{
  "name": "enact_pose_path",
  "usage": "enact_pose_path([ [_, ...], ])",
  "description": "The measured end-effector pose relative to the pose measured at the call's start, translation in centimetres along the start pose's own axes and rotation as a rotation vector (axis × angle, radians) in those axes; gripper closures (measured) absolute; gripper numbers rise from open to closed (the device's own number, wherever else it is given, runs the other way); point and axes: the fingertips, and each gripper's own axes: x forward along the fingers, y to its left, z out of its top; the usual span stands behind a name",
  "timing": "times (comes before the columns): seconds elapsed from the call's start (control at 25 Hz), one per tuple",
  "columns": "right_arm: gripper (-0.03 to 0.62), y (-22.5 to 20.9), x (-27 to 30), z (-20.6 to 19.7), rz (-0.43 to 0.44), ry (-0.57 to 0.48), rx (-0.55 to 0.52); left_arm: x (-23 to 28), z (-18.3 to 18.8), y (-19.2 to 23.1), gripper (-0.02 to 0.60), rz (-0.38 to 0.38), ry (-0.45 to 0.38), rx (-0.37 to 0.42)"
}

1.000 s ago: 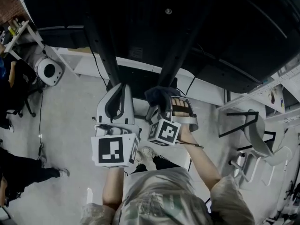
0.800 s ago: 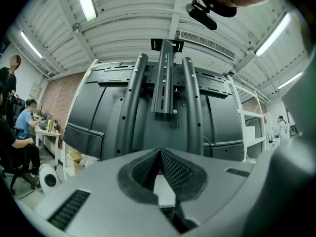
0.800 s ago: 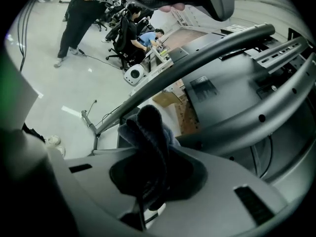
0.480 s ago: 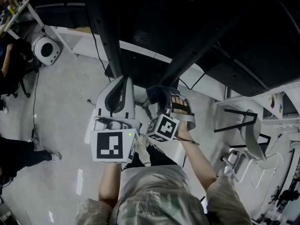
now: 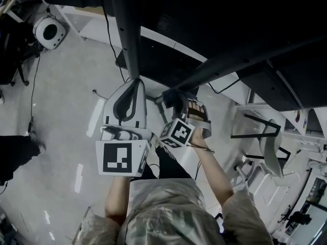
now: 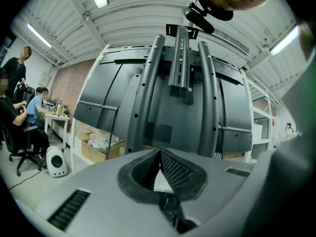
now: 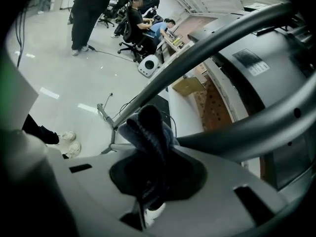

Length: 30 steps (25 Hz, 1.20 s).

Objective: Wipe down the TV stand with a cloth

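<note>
The TV stand's dark metal posts (image 5: 127, 29) rise behind the big black screen; the left gripper view shows them straight ahead (image 6: 145, 88). My left gripper (image 5: 137, 81) is shut and empty, its tip close to the left post; the pads meet in its own view (image 6: 160, 152). My right gripper (image 5: 176, 103) is shut on a bunched dark blue-grey cloth (image 5: 173, 98). The cloth (image 7: 148, 127) sticks out of the jaws right beside the slanting right post (image 7: 212, 38). Whether it touches the post I cannot tell.
A round white appliance (image 5: 49, 31) stands on the grey floor at the left, seen too in the left gripper view (image 6: 55, 161). People sit at desks (image 6: 39, 107); one stands farther off (image 7: 84, 14). A chair (image 5: 271, 147) and white shelving are on the right. A cardboard box (image 6: 96, 147) lies behind the stand.
The head view has swung, so the posts and floor have shifted in the picture. Both grippers stay side by side at the posts. The right one keeps its hold on the cloth.
</note>
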Motion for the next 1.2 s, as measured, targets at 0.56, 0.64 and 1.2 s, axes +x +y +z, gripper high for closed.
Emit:
enact_pose_path([
  [0.56,0.537,5.4,4.9,-1.1,0.095,0.031,0.002,-1.1,-5.4,2.4,0.566,0.058,0.096,-0.022],
  [0.64,0.537,6.3,5.6,-1.3,0.107,0.036,-0.005,-1.2,-6.3,2.6,0.566,0.066,0.109,-0.034],
  [1.2,0.537,11.0,9.9,-2.9,0.115,0.054,-0.082,-2.8,-10.2,3.9,0.566,0.113,0.148,-0.057],
])
